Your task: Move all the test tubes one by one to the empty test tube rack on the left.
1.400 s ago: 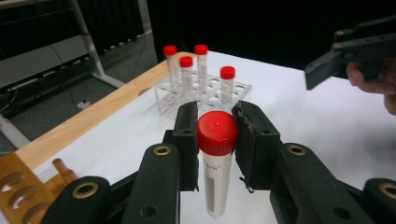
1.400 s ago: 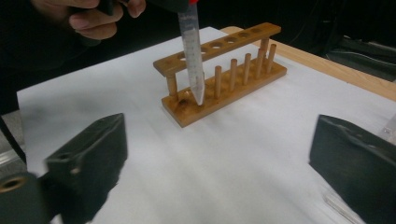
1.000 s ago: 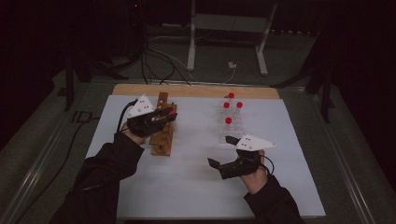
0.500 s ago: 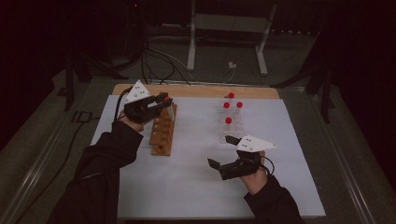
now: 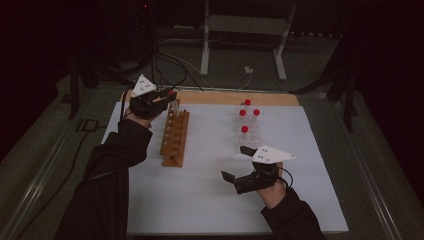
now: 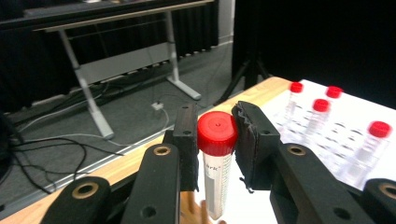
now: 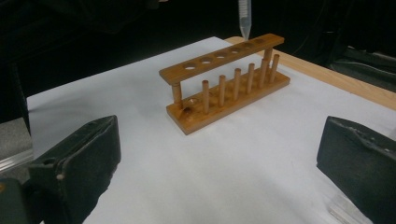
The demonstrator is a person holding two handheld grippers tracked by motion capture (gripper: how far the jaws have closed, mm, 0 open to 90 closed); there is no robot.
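I am holding a tube (image 6: 216, 163) with a red cap in my left claw (image 5: 159, 102). The claw is squeezing it just under the cap, one pad on each side. The tube is standing almost straight up and down, cap on top and pointy tip at the bottom.

The tip is hanging right above the far end of the wooden rack (image 7: 224, 84), close to the last holes in the top board. It is not inside a hole yet. So the rack is lying straight below my left claw, and I think the tube needs to go down into a hole there.

My right claw (image 5: 246, 179) is wide open and holding nothing. It is waiting over the white counter (image 5: 210, 200), well apart from the rack. My left claw is the near one, so this job is for it.

More tubes (image 5: 247, 120) are standing in a clear holder on the right.
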